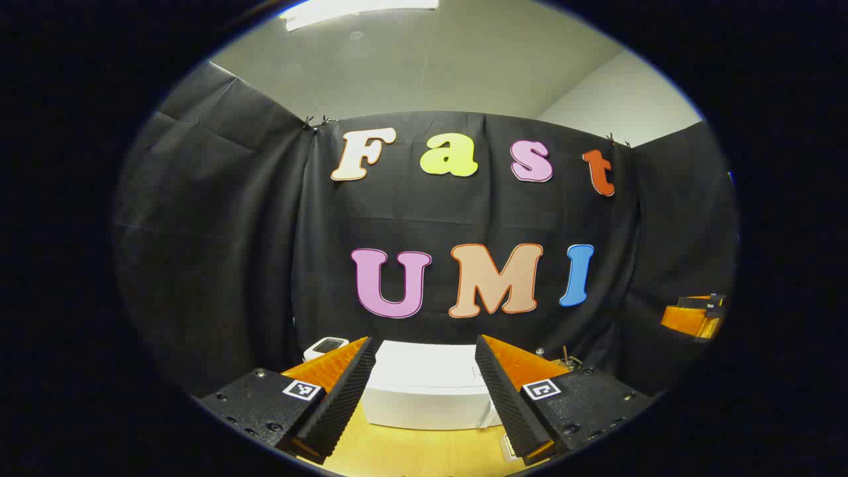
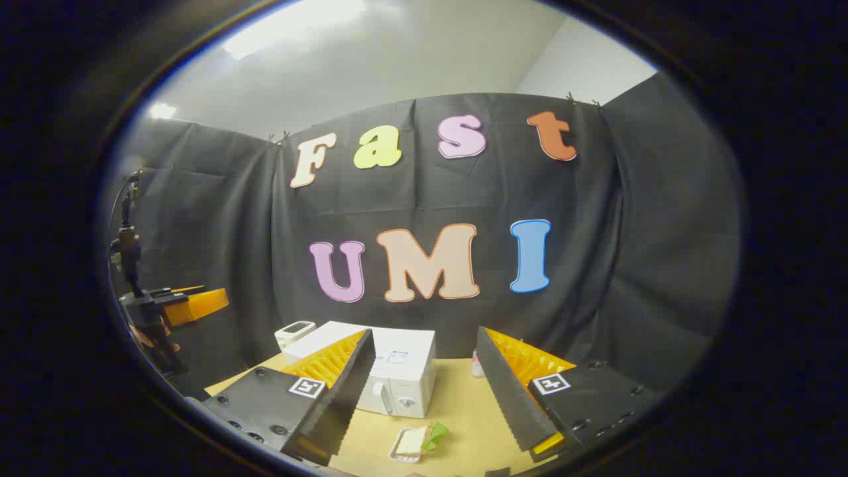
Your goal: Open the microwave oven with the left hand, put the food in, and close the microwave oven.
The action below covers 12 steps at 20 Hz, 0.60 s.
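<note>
White and boxy, the microwave oven (image 2: 387,377) stands on the tan wooden table (image 2: 457,404), door closed, near the back cloth wall. Just in front lies the food (image 2: 419,440) (bread with a green leaf, on a small tray), open tabletop around it. Left gripper (image 1: 424,397) and right gripper (image 2: 424,404) both hang spread wide, ridged fingers (image 1: 341,397) holding nothing.

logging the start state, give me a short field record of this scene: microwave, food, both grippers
microwave: white, on the wooden table, door shut
food: sandwich with lettuce in a small tray, on the table in front of the microwave
left gripper: jaws open, empty, facing the microwave
right gripper: jaws open, empty, above the food
</note>
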Each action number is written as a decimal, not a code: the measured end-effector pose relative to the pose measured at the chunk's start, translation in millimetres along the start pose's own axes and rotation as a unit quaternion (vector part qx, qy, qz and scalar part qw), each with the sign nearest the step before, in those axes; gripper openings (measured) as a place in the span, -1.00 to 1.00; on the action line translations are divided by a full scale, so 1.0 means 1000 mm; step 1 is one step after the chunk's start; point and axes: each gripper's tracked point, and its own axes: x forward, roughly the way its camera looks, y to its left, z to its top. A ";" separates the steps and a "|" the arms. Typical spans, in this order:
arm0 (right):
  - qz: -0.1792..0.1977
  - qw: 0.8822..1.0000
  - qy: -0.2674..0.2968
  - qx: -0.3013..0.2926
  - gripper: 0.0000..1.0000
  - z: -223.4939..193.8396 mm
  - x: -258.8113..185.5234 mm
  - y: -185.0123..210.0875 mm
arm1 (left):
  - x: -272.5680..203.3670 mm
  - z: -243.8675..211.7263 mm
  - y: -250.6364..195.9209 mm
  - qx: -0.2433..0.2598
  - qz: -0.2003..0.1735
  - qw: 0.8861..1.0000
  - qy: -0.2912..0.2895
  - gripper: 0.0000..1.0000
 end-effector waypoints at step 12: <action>-0.012 1.000 0.000 -0.001 0.83 0.002 0.000 -0.014 | 0.001 -0.008 0.008 0.015 0.004 1.000 0.000 0.90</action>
